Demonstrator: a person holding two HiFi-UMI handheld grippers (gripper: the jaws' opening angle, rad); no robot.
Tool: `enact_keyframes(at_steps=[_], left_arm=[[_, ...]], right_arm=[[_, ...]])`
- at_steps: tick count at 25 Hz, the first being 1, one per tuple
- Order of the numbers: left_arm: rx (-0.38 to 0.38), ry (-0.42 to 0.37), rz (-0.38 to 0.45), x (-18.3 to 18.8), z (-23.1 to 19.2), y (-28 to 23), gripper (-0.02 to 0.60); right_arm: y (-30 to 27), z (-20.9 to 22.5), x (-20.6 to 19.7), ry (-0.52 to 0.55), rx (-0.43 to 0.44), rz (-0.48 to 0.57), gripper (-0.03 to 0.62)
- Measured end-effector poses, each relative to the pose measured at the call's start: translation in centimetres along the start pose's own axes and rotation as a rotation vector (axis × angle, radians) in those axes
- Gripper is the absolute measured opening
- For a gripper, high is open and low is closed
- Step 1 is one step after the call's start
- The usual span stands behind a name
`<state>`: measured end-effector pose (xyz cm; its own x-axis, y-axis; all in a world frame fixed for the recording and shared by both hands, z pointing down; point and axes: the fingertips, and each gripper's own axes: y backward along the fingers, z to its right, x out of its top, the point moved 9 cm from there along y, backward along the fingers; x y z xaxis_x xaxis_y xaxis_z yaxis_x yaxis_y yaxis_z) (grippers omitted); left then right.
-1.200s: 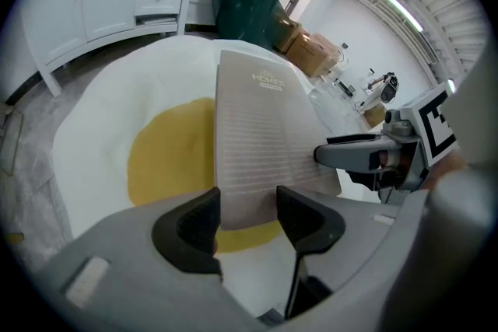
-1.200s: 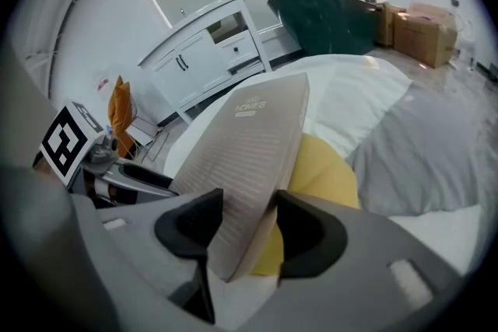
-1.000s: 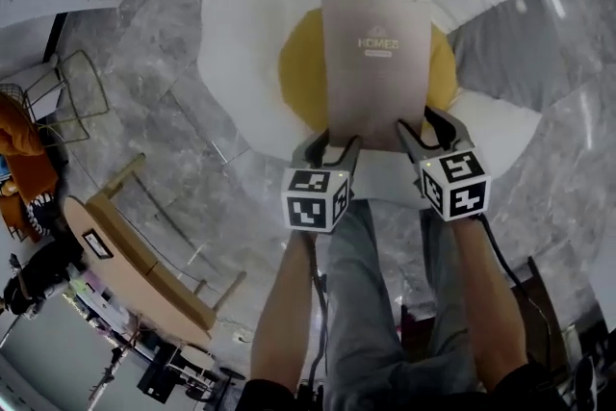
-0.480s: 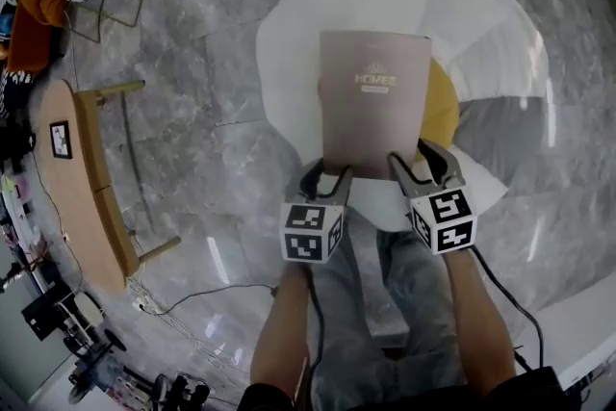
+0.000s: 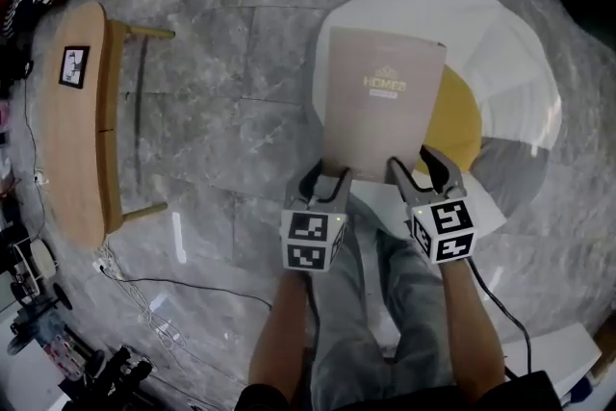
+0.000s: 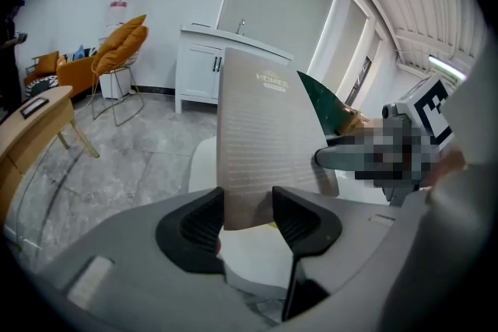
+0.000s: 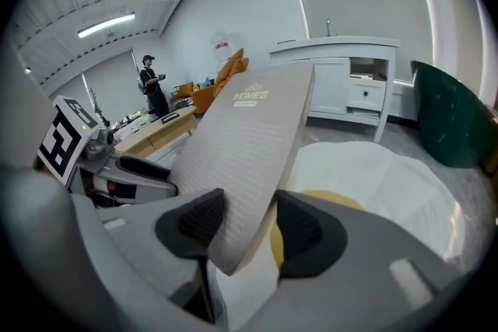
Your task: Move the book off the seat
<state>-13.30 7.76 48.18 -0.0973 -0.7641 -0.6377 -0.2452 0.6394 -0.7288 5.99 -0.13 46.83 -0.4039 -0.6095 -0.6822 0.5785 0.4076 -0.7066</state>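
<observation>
A thin beige book (image 5: 383, 101) stands lifted off the egg-shaped seat (image 5: 510, 63), a white cushion with a yellow middle (image 5: 458, 122). Its left part hangs over the grey floor. My left gripper (image 5: 325, 183) is shut on the near left corner of the book. My right gripper (image 5: 422, 170) is shut on the near right corner. In the left gripper view the book (image 6: 261, 136) rises upright from between the pads of the left gripper (image 6: 247, 215). In the right gripper view the book (image 7: 249, 140) leans left out of the right gripper (image 7: 247, 228), above the seat (image 7: 373, 167).
A long wooden bench (image 5: 82, 120) stands on the marble floor at the left, with cables (image 5: 144, 298) near it. The person's legs (image 5: 385, 303) are below the grippers. A white cabinet (image 6: 198, 70) and an orange chair (image 6: 117, 43) stand by the far wall. A person (image 7: 150, 82) stands far off.
Both grippers have carried the book leftward off the yellow middle of the seat. The head view has swung, so the bench now lies at the left.
</observation>
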Motion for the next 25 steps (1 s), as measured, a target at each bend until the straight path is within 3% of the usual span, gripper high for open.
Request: enact_keyframes(at_steps=[5, 11, 18, 25], left_arm=[[0.076, 0.03, 0.036, 0.2, -5.6, 4.2, 0.199], [0.186, 0.132, 0.09, -0.6, -14.7, 10.0, 0.195], [0.296, 0.246, 0.133, -3.8, -24.5, 16.7, 0.19], [0.459, 0.374, 0.17, -7.6, -32.1, 24.8, 0.187]], right_arm=[[-2.8, -5.7, 3.5, 0.054, 0.059, 0.017, 0.216], [-8.4, -15.0, 8.6, 0.178, 0.15, -0.001, 0.216], [-14.1, -26.7, 12.4, 0.309, 0.25, -0.021, 0.216], [-18.4, -38.8, 15.0, 0.438, 0.4, -0.025, 0.216]])
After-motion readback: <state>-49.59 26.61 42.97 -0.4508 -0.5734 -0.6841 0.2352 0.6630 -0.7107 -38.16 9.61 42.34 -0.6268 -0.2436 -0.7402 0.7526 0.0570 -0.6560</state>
